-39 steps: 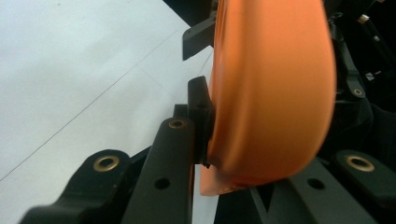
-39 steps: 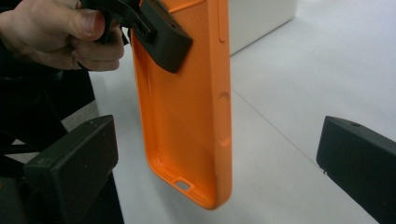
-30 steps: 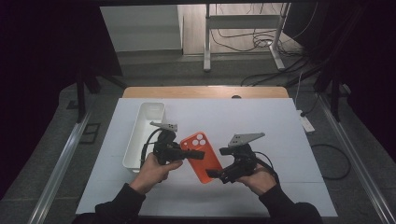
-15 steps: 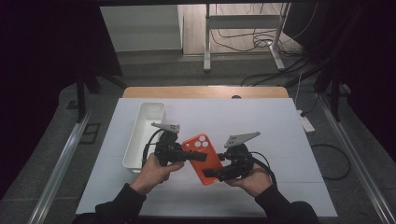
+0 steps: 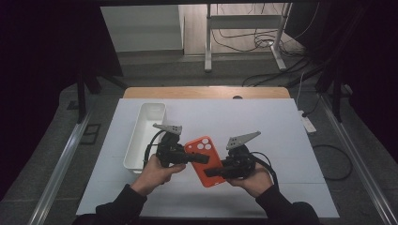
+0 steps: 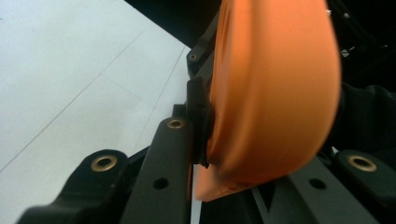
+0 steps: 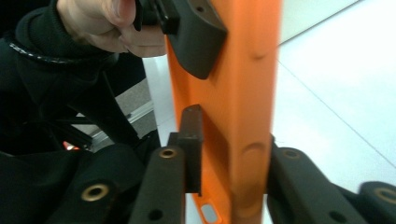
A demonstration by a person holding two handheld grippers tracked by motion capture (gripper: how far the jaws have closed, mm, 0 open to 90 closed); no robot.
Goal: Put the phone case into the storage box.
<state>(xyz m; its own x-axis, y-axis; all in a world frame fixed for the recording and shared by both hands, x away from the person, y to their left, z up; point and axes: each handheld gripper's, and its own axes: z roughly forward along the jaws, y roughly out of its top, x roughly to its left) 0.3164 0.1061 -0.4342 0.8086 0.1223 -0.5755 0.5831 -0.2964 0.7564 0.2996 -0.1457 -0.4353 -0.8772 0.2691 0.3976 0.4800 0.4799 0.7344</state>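
Both grippers clamp one orange phone case (image 5: 205, 161), held above the white table (image 5: 281, 140) between the person's two hands. Nearest the camera, the right gripper (image 5: 212, 173) grips the case's lower right edge; its jaws have just been closing, and in the right gripper view the case (image 7: 233, 107) stands edge-on between them, with the left pad pressed against its inner face and the right jaw against its back. That same view shows the left gripper's jaw laid on the case higher up, with the left hand (image 7: 100, 23) and a dark sleeve behind it.

Slightly farther in, the left gripper (image 5: 199, 158) clamps the case's upper left edge. In the left gripper view the case (image 6: 275, 88) fills the gap between the jaws (blurred, being so close to the lens), and its rim sits tight against the left pad. From above, the case is tilted, its camera cut-outs toward the far end and its back turned up. Each gripper carries a grey plate on top and trails a black cable.

Just left of the left hand (image 5: 157, 171), a long white bin (image 5: 145, 133) lies on the table, its length running away from the person. Beyond the table's wooden far edge is a grey floor with metal frame legs and loose cables.
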